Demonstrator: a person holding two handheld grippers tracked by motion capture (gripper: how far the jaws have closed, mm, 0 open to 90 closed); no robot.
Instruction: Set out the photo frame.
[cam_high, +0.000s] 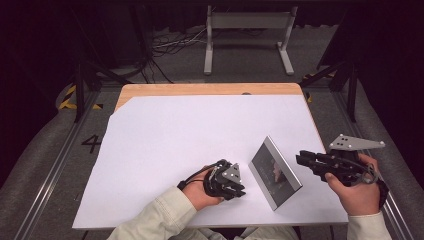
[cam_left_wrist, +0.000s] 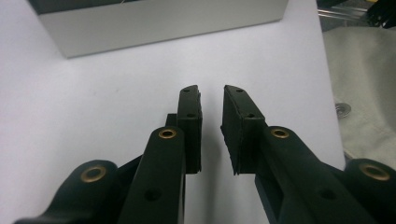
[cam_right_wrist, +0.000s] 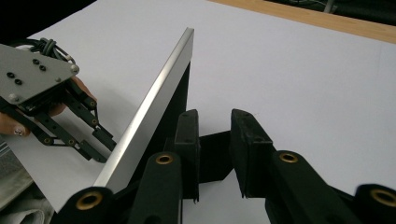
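Table (cam_high: 150, 91): wooden top, mostly covered by a large white sheet (cam_high: 175, 145) that serves as the work surface.
Picture frame (cam_high: 275, 172): silver-edged frame with a dark glazed front, standing upright and leaning back on the sheet, near the front edge of the table, between the two grippers. The left gripper view shows its silver front edge (cam_left_wrist: 159, 23); the right gripper view shows its metal side rail (cam_right_wrist: 154, 102) and dark back with a prop behind it.
Left gripper (cam_high: 239, 189): just beside the frame's left side, apart from it; jaws a little spread with nothing between them, pads bare over the sheet (cam_left_wrist: 211, 130).
Right gripper (cam_high: 300, 159): just to the right of the frame, behind it; jaws slightly apart and empty (cam_right_wrist: 214, 149), not touching it.
Handling, as a judgement: rigid and probably fairly light, but the glass front is fragile and the smooth metal rim looks slippery; it stands on a thin prop and could tip at a nudge.
Where to grip: across the thickness of a side rail, pads on front rim and back, away from the glass centre, ideally one gripper per side.
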